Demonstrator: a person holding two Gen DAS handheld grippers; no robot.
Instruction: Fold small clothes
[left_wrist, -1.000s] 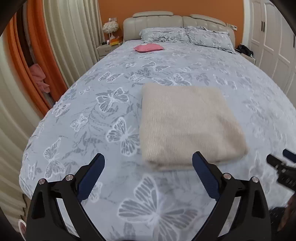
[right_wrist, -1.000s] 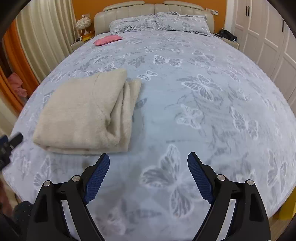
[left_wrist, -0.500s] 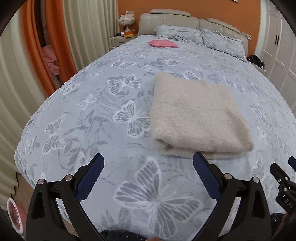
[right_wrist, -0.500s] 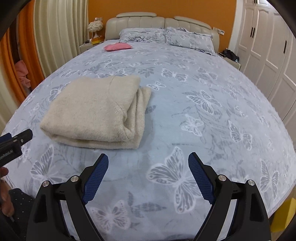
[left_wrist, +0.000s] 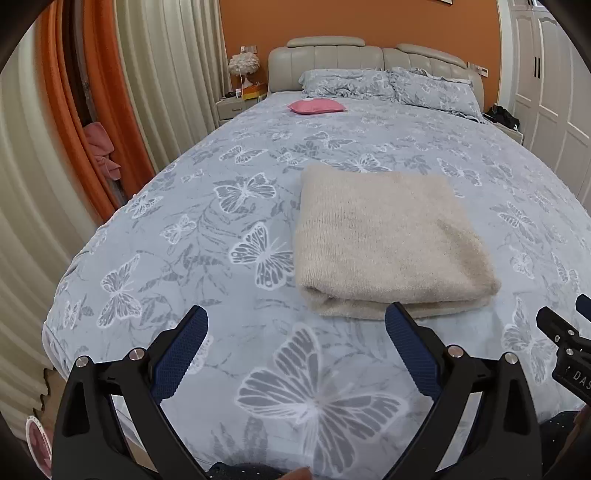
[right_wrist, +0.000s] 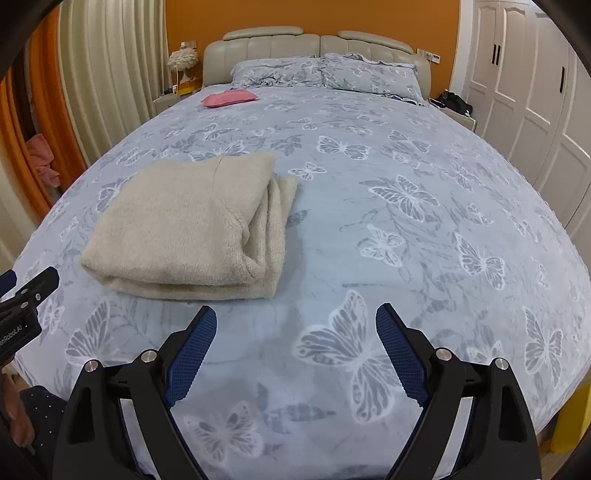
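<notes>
A beige knitted garment (left_wrist: 388, 240) lies folded in a thick rectangle on the butterfly-print bed cover (left_wrist: 221, 229). It also shows in the right wrist view (right_wrist: 188, 229), left of centre. My left gripper (left_wrist: 295, 332) is open and empty, held above the cover near the bed's foot, just short of the garment's near edge. My right gripper (right_wrist: 295, 325) is open and empty, to the right of the garment's near corner. Each gripper's tip shows at the edge of the other's view.
A pink cushion (left_wrist: 317, 106) lies near the grey pillows (left_wrist: 388, 86) and headboard. Curtains (left_wrist: 155, 85) and a nightstand (left_wrist: 232, 107) stand left of the bed. White wardrobe doors (right_wrist: 524, 96) line the right wall.
Both grippers have drawn back and risen away from the folded garment, so more of the bed and room shows. Both stay open. The garment has not moved.
</notes>
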